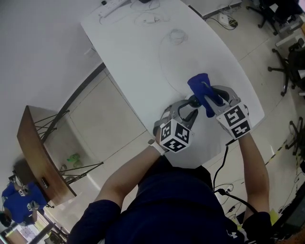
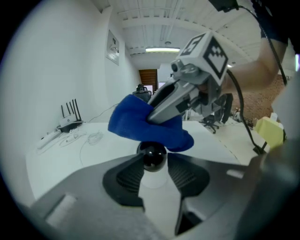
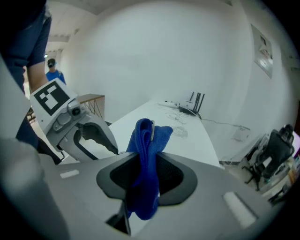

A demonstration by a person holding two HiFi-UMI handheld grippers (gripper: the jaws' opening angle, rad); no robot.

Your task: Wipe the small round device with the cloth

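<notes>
The left gripper (image 2: 153, 162) pinches the round device (image 2: 153, 154) at its jaw tips. The cloth (image 3: 146, 140), clamped in the right gripper (image 3: 147, 161), sits just beyond and above it (apparently touching).

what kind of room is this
Probably an office or lab: a long white table, office chairs beside it, and a router and power strip at the table's far end.

The blue cloth (image 2: 140, 124) hides the upper edge of the small round device (image 2: 153, 158).
</notes>
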